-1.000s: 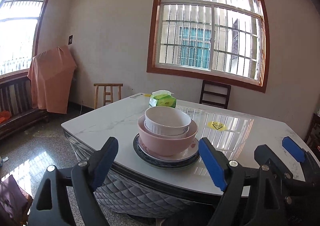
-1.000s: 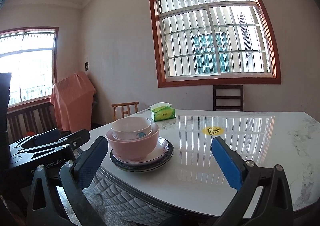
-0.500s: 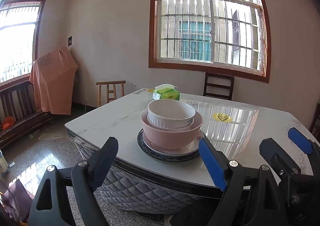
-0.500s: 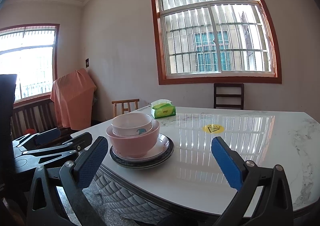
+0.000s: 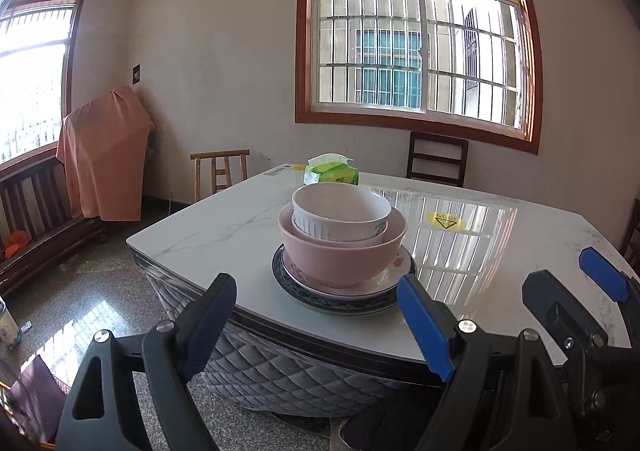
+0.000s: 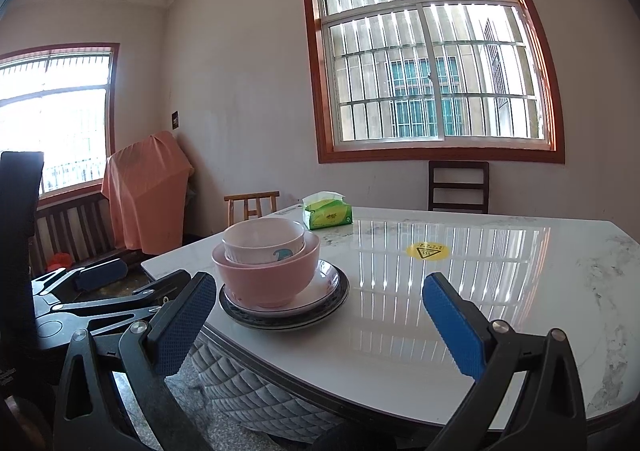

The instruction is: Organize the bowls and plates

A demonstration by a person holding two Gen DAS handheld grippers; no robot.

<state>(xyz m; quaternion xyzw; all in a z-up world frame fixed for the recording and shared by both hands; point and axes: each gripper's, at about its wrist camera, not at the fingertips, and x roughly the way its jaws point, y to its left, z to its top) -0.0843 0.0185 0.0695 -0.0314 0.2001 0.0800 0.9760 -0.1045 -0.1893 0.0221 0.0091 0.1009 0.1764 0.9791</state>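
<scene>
Both grippers are hanging spread wide and gripping nothing short of the table's near edge: the left gripper (image 5: 316,325), with its blue pads flanking empty air, is sitting at six o'clock from the dishes, while the right gripper (image 6: 316,325) is waiting just beside it, at about four o'clock from the stack in its own view.

The stack is sitting near the table's near-left corner: a white ribbed bowl (image 5: 341,211) is nesting inside a second white bowl, both inside a pink bowl (image 5: 342,253), which is resting on a white plate (image 5: 394,277) over a dark-rimmed plate (image 5: 340,301).

The risk, by this reading, is lying in that nesting. A pinch on the top rim is likely dragging the bowl beneath up with it, and glazed walls are offering the pads little bite. With the stack this close to the edge, a sideways nudge could be sending the plates sliding off toward the stone floor.

The marble-look table (image 6: 500,291) is shining with window glare, a yellow warning sticker (image 6: 425,250) at one o'clock from the stack, a green tissue pack (image 6: 327,211) at twelve. Beyond, two barred windows, wooden chairs and an orange cloth (image 5: 102,155) draped at ten o'clock are filling out the room.
</scene>
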